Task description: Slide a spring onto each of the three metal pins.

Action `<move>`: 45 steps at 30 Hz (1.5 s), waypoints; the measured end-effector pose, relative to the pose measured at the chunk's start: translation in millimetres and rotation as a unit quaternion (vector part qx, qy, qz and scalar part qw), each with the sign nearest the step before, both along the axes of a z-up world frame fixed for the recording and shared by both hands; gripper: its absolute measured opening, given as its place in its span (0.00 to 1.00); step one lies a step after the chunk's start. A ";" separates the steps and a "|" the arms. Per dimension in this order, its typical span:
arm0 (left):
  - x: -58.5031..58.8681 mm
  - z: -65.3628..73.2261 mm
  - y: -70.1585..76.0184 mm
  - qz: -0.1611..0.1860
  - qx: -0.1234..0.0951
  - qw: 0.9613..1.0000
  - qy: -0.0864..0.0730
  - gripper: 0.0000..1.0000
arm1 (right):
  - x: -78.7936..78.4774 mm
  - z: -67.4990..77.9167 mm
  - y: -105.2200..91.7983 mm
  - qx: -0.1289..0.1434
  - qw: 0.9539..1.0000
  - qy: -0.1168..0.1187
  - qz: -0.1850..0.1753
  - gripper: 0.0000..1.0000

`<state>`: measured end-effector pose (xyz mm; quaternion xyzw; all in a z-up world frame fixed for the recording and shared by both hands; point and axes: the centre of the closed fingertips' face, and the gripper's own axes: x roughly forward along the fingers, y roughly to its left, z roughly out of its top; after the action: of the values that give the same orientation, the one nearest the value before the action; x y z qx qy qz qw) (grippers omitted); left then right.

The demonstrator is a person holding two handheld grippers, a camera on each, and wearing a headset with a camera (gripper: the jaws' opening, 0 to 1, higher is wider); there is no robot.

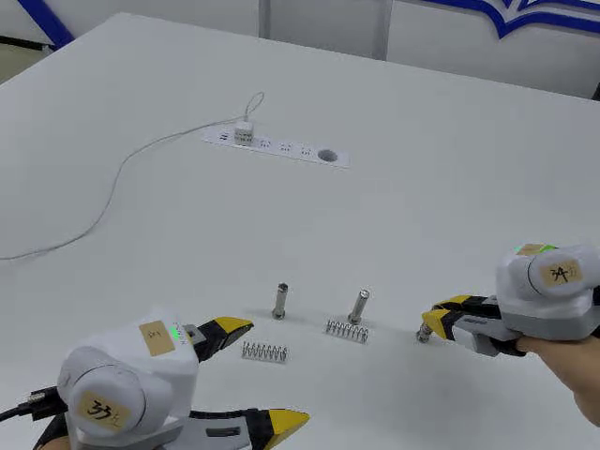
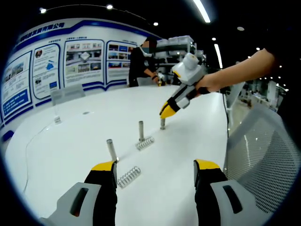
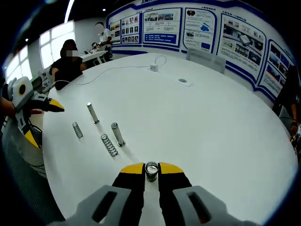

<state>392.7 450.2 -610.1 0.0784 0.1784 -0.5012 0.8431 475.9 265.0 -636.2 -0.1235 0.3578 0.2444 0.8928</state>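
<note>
Two metal pins stand upright on the white table: one and another. A loose spring lies before the first. A second spring lies at the other's foot. My right gripper is shut on a third pin near the table; I cannot tell if a spring sits on it. My left gripper is open and holds nothing, just short of the first spring.
A white power strip with a plug and a trailing cable lies far back on the table. People sit and stand beyond the table's edge. Wall posters hang behind.
</note>
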 end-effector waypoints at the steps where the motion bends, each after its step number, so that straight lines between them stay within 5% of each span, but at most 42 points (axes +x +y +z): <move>1: -0.1 0.0 -0.1 0.000 0.000 1.000 0.000 0.68 | 0.0 -0.2 0.2 0.000 1.000 0.000 0.000 0.11; 34: -0.3 0.1 0.1 0.000 -0.001 1.000 0.001 0.68 | -0.7 -9.5 1.3 -0.003 1.000 0.009 0.004 0.11; 45: -1.6 -0.8 -0.6 -0.002 0.001 1.000 0.002 0.68 | -1.2 -2.3 1.6 0.005 1.000 0.000 0.001 0.13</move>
<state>391.2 449.6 -610.9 0.0791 0.1804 -0.5026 0.8418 474.7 266.6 -638.5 -0.1192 0.3568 0.2472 0.8930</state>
